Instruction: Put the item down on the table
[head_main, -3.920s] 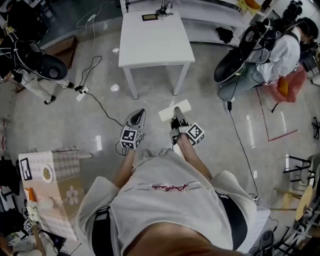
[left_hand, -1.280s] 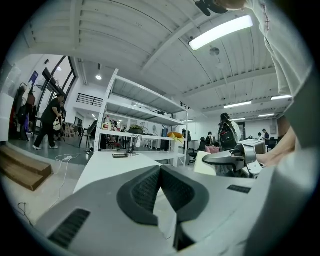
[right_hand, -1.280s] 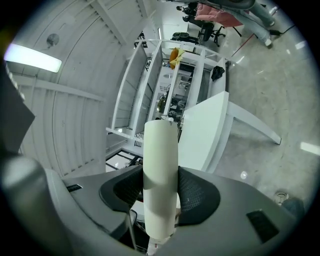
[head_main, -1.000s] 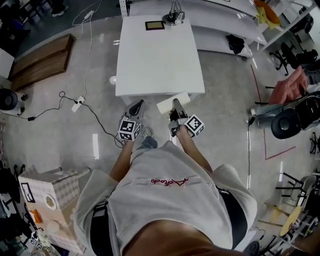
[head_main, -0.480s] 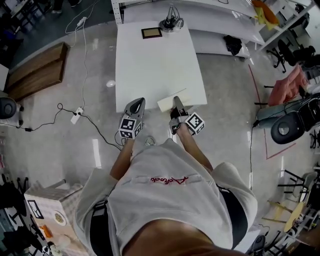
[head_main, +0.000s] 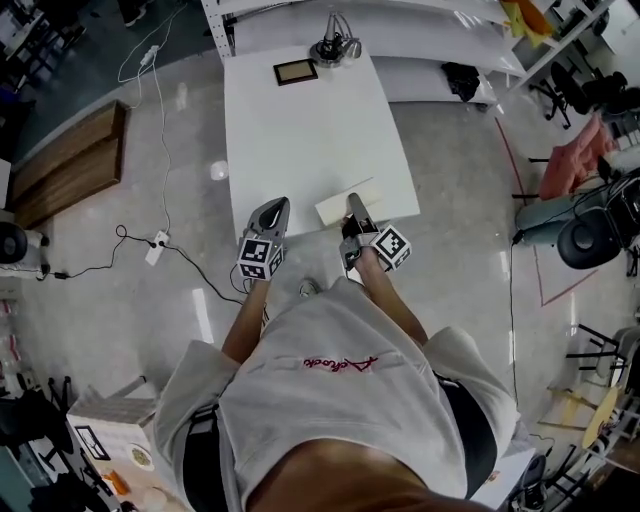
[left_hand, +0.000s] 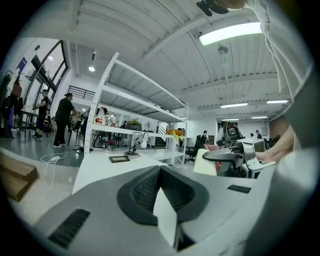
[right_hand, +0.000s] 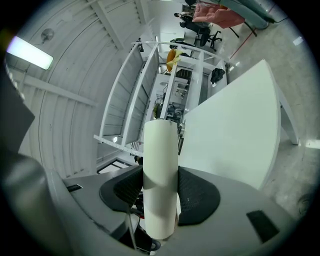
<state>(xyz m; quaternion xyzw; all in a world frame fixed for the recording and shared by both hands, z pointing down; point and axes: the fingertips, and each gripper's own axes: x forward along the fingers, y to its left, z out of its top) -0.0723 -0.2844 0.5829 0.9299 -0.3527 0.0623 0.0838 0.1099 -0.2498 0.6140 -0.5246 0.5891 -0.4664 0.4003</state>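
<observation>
At the white table, right gripper clamps a cream item.

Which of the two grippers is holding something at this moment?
The right gripper: its jaws clamp a cream flat item. The left gripper has its jaws together with nothing between them.

Two hand-held grippers show, the left gripper and the right gripper, each with one marker cube, and there is one pale flat item. There is one white table, and on it one small dark-framed picture and one metal desk lamp. The floor has one long wooden platform and one white power strip, and the left gripper view shows two standing people at its far left.
</observation>
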